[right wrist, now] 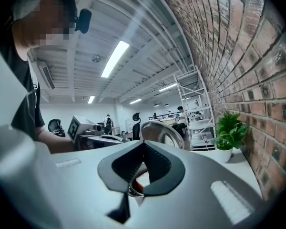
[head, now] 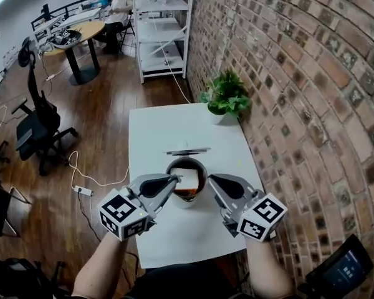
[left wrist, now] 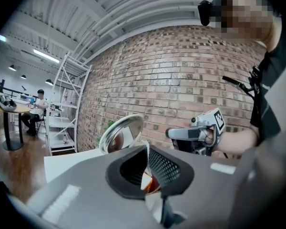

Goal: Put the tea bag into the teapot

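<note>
A steel teapot point(head: 202, 167) stands mid-table with dark tea inside and its hinged lid point(head: 187, 149) tipped open at the back. A white square tea bag point(head: 188, 179) hangs over the pot's mouth. My left gripper point(head: 174, 179) is shut on the bag's edge; in the left gripper view the thin tea bag point(left wrist: 146, 148) rises between the closed pads, with the lid point(left wrist: 121, 133) behind. My right gripper point(head: 210, 178) sits at the pot's right rim with its jaws shut and nothing seen between them. The right gripper view shows the teapot's rim point(right wrist: 133, 187) just below the tips.
The white table point(head: 174, 235) stands against a brick wall on the right. A potted green plant point(head: 225, 95) sits at its far right corner. A white shelf rack point(head: 162, 30), an office chair point(head: 40, 123) and floor cables point(head: 87, 179) are to the left.
</note>
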`<action>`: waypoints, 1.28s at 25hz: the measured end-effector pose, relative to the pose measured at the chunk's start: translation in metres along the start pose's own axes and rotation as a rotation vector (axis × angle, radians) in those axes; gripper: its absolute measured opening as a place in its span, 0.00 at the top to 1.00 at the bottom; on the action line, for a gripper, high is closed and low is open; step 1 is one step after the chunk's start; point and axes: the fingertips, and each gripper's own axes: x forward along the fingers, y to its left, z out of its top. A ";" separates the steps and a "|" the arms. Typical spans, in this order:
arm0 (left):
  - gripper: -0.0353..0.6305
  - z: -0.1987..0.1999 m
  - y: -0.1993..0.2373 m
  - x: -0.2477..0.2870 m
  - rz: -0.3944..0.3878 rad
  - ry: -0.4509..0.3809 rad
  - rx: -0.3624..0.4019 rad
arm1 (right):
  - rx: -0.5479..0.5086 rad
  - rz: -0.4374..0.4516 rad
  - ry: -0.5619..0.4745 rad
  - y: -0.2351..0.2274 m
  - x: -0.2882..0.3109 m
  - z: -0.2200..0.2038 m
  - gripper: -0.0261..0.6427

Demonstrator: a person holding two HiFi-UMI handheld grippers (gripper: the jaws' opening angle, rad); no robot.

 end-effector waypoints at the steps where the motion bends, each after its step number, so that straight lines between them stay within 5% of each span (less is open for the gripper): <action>1: 0.92 -0.001 0.004 0.005 0.014 0.003 -0.001 | -0.005 0.001 0.005 -0.003 0.002 0.000 0.96; 12: 0.92 -0.035 0.031 0.040 0.071 0.120 0.026 | -0.041 0.012 0.032 -0.015 0.007 -0.004 0.96; 28: 0.92 -0.031 0.030 0.042 0.073 0.097 0.030 | -0.043 0.033 0.008 -0.024 0.014 0.002 0.96; 32: 0.79 -0.037 0.029 0.044 0.066 0.120 0.030 | -0.039 0.021 0.005 -0.027 0.014 0.002 0.96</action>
